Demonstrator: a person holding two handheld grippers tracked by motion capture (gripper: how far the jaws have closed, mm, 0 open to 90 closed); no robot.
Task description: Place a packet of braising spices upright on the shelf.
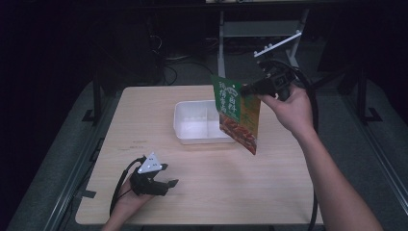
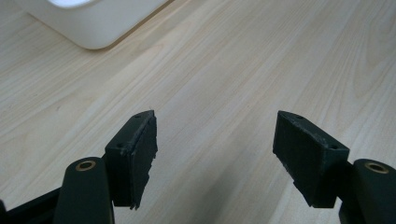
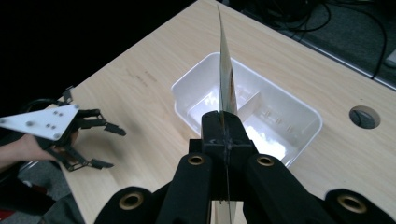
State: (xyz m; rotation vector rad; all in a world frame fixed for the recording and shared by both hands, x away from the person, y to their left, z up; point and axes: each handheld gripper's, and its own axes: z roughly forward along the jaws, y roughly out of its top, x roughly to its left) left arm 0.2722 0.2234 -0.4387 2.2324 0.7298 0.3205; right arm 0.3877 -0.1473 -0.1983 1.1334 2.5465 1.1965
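A green and orange food packet (image 1: 237, 114) hangs in the air over the right side of a white two-compartment bin (image 1: 188, 131). My right gripper (image 1: 246, 89) is shut on the packet's upper edge. In the right gripper view the packet (image 3: 225, 79) is edge-on above the bin (image 3: 306, 112), pinched between the jaws of my right gripper (image 3: 224, 122). My left gripper (image 1: 167, 175) rests low near the table's front left, open with nothing between its fingers. In the left gripper view my left gripper (image 2: 215, 140) has wide-apart jaws over bare wood, and a corner of the bin (image 2: 93, 23) lies ahead.
The light wood table (image 1: 144, 110) has a round cable hole (image 3: 364, 116) near its far edge. A white metal stand (image 1: 269, 43) and cables sit on the dark floor behind the table. The bin is in the table's middle.
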